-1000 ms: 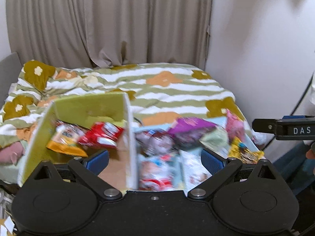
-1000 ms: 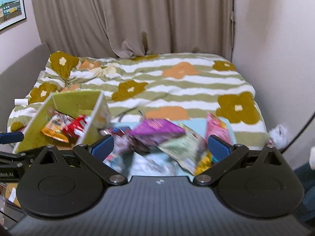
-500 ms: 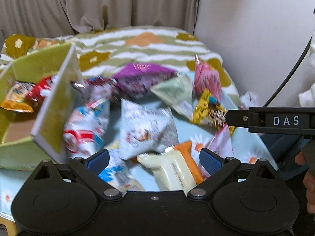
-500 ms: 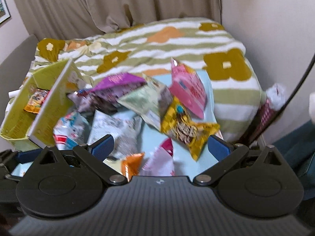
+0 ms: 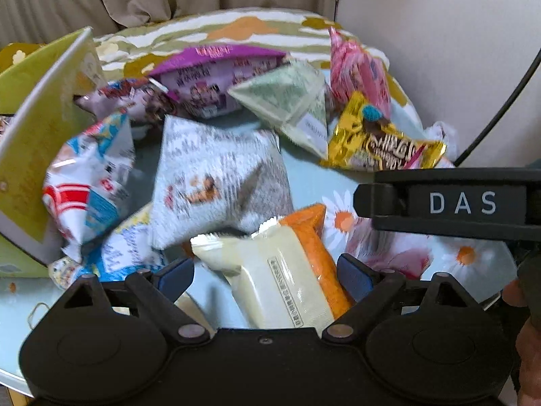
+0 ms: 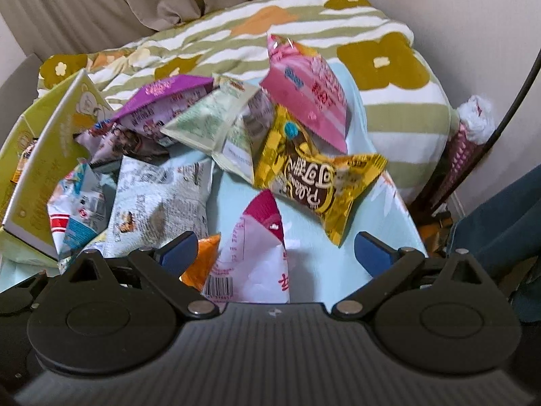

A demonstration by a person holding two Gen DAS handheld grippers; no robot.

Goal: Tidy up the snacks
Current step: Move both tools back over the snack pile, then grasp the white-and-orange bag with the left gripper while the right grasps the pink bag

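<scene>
Left gripper [image 5: 265, 275] straddles lengthwise cream packet [image 5: 270, 277].

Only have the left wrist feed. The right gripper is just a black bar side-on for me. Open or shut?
Observer: Open. The right gripper has its jaws spread wide, with nothing pinched.
Operator: What is it lined up on?
Observer: A pink-and-white packet lies flat between its jaws, with the barcode end nearest the camera.
</scene>
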